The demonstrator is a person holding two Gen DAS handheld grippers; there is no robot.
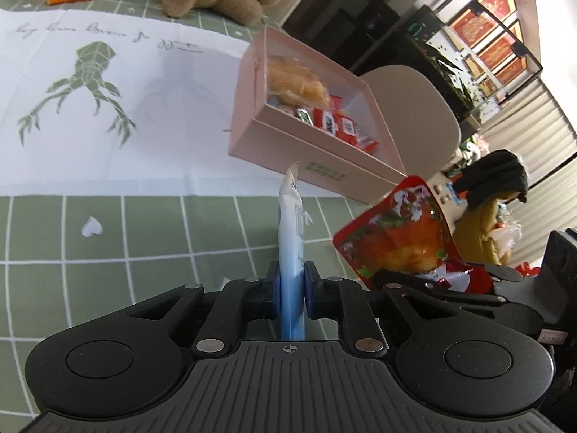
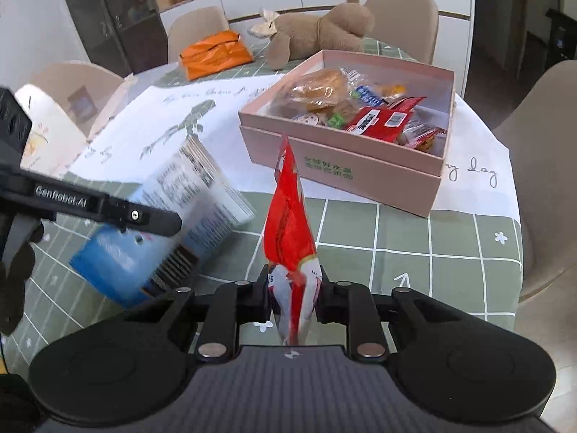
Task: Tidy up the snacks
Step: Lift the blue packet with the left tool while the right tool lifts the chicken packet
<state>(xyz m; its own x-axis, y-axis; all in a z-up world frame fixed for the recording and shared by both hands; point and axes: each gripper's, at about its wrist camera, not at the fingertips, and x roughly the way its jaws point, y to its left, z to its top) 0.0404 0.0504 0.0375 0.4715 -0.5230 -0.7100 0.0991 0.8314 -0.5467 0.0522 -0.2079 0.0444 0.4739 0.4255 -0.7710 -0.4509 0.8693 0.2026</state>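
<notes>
Snack packets pinched edge-up in both tongs [image 1: 292, 285] [image 2: 294, 292].

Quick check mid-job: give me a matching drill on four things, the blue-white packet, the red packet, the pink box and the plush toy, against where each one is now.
Things:
1. blue-white packet
2. red packet
3. pink box
4. plush toy

Places:
A. on the table, open, snacks inside
B. clamped in the left gripper
C. lying beyond the box, beside an orange bag
D. clamped in the right gripper

Pairs: 1-B, 2-D, 3-A, 4-C
</notes>
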